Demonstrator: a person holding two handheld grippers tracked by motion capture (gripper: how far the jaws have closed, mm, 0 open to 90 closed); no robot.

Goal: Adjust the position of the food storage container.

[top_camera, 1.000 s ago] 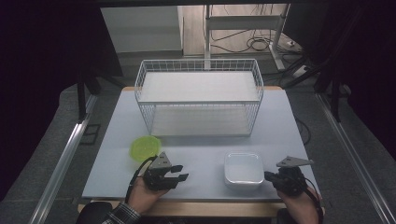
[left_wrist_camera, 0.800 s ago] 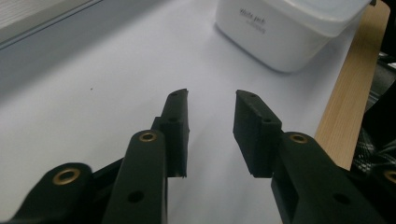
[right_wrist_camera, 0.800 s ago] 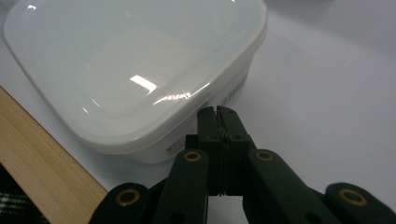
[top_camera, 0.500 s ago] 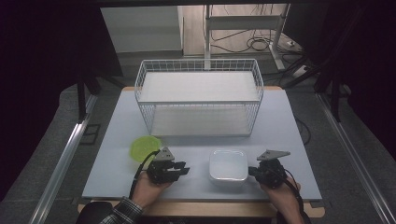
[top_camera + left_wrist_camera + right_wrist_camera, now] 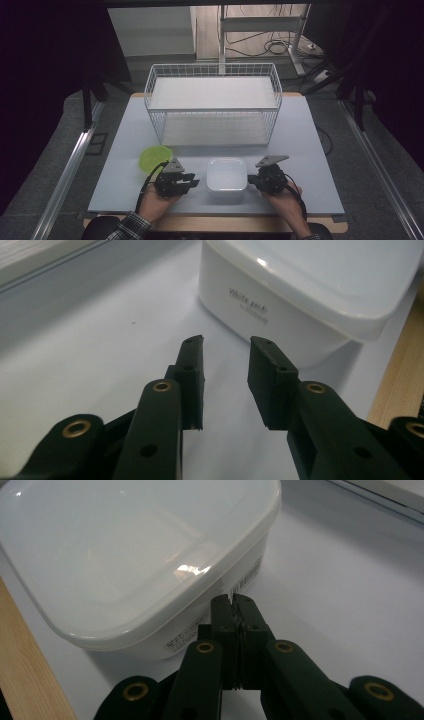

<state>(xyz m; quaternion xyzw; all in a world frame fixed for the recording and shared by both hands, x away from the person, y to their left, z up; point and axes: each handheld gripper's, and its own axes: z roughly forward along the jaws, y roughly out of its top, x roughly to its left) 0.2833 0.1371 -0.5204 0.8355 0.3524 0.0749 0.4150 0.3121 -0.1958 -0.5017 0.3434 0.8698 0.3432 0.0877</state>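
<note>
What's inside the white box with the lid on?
You can't tell. The white box has its lid shut on top, and both are cloudy white, so anything inside is hidden. It sits on the table.

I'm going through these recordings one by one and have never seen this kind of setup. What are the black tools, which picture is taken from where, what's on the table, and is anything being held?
A person sits at a pale table and works a two-jawed tool in each hand. The wide picture comes from a fixed camera overhead. There the left hand-held gripper and the right hand-held gripper sit either side of a white lidded container. The two close pictures come from small cameras riding on the tools, looking along their black jaws. On the table are also a green bowl and, farther back, a white wire basket. Nothing is held: the left jaws stand apart just short of the container with nothing between them, and the right jaws are shut together, tips against the container's side.
</note>
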